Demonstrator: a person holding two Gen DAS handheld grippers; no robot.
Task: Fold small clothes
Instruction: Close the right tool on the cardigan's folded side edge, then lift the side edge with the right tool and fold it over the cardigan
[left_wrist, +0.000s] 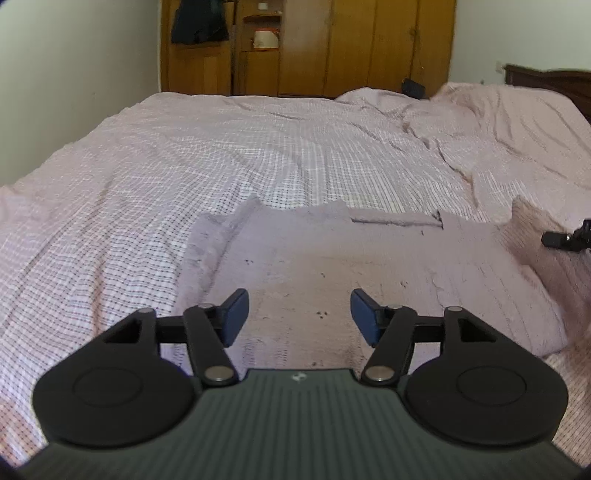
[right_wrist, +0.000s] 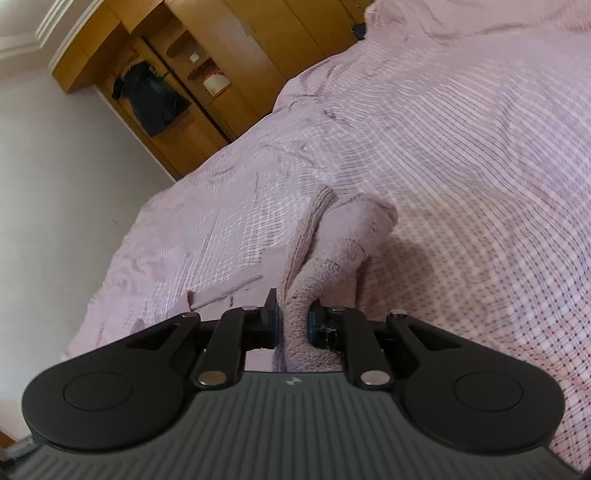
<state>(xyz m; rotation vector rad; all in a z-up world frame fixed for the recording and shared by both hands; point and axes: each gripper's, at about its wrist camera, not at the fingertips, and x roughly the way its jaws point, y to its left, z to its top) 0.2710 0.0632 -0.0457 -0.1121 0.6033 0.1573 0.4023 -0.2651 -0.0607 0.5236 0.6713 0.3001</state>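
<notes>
A pale lilac knitted garment (left_wrist: 332, 273) lies flat on the checked bed sheet (left_wrist: 147, 166), with small dark specks on it. My left gripper (left_wrist: 299, 314) hovers over its near part, open, blue pads apart, nothing between them. At the right edge of the left wrist view the garment's corner (left_wrist: 532, 229) is lifted, with the tip of the other gripper (left_wrist: 565, 238) beside it. In the right wrist view my right gripper (right_wrist: 293, 319) is shut on a raised fold of the same garment (right_wrist: 332, 243), which hangs bunched above the bed.
The bed sheet (right_wrist: 461, 147) is rumpled, with a bunched ridge and pillows (left_wrist: 498, 122) at the back right. A wooden wardrobe (left_wrist: 306, 44) with dark clothes hanging in it stands beyond the bed. A pale wall (left_wrist: 74, 74) is on the left.
</notes>
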